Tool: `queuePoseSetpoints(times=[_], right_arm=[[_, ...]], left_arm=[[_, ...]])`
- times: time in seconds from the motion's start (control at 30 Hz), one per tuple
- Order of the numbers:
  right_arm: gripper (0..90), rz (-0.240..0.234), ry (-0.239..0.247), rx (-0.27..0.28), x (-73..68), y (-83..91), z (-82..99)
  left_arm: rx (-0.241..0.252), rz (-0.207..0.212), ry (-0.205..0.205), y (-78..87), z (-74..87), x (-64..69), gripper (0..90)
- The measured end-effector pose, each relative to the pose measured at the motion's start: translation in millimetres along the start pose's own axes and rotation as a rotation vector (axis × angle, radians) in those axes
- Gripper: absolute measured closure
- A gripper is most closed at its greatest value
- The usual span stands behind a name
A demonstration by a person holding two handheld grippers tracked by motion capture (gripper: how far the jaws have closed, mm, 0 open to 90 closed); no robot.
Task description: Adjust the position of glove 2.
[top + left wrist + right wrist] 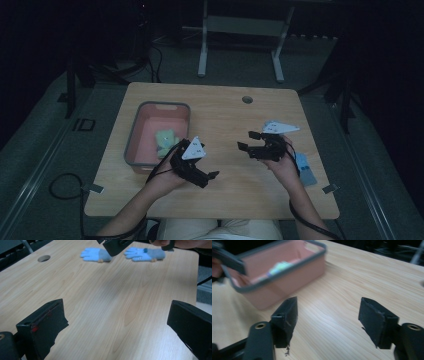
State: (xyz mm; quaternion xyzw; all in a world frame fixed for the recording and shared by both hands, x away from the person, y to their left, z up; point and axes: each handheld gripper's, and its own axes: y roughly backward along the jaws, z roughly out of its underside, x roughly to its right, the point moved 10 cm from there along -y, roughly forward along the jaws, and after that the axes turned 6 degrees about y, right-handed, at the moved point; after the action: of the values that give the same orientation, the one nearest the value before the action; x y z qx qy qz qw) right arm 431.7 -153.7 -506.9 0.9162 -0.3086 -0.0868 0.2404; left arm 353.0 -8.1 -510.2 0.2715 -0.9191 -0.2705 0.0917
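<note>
Between the wide-spread jaws of the left gripper (117,322) lies bare wooden table (100,302), with nothing held; both jaw tips are cut off at the bottom edge of the left gripper view. Beyond those jaws, across the boards, two pale blue knitted gloves (96,255) lie flat near the far edge, palms down, fingers pointing left. The near end of one glove is hidden behind the dark body of the right gripper (116,246), which enters from the top of that view with part of a hand behind it.

From above, only a sliver of blue glove (305,169) shows past the right hand (286,167), the rest covered by wrist and gripper.

The right gripper (328,320) also stands parted and empty over the tabletop. Ahead and left of its jaws sits a pink bin with a grey rim (287,272), blurred; something pale green inside (278,266) is too smeared to identify there. The high view shows it more clearly as a light green soft item (166,141) lying in the bin (135,135), just behind the left gripper (200,167), whose grey plate overlaps the bin's near corner.

Farther off, a round hole (247,99) marks the table's far side, and white frame legs (202,50) stand on the dim floor beyond.
</note>
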Motion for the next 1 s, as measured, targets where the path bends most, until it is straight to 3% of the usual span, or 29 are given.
queuePoseSetpoints(times=[0.07, 0.2, 0.37, 0.47, 0.8, 0.93, 1.0], right_arm=[[39.4, 0.024, 0.010, -0.013, 9.9, 4.9, 7.3], [44.1, 0.078, 0.008, -0.019, 30.5, 14.6, 18.6], [50.3, 0.123, -0.032, -0.026, 60.2, 25.6, 28.4], [51.6, 0.162, -0.051, -0.052, 79.6, 29.1, 36.3], [56.3, 0.304, -0.040, -0.119, 138.4, 26.7, 51.3], [57.5, 0.334, -0.037, -0.141, 152.7, 20.9, 54.2], [58.3, 0.348, -0.041, -0.154, 162.0, 15.2, 56.3]], left_arm=[[0.018, 0.008, -0.008, -4.3, 0.6, 6.3, 1.5], [0.007, 0.043, -0.024, -15.1, 7.9, 20.1, 1.5], [0.022, 0.084, -0.049, -26.9, 17.7, 37.1, 1.6], [0.014, 0.115, -0.042, -33.3, 27.7, 43.9, 1.5], [0.019, 0.081, -0.041, -46.6, 56.3, 47.0, 1.6], [-0.005, 0.063, -0.069, -50.7, 65.3, 45.6, 1.6], [-0.015, 0.072, -0.057, -52.4, 68.9, 45.9, 1.6]])
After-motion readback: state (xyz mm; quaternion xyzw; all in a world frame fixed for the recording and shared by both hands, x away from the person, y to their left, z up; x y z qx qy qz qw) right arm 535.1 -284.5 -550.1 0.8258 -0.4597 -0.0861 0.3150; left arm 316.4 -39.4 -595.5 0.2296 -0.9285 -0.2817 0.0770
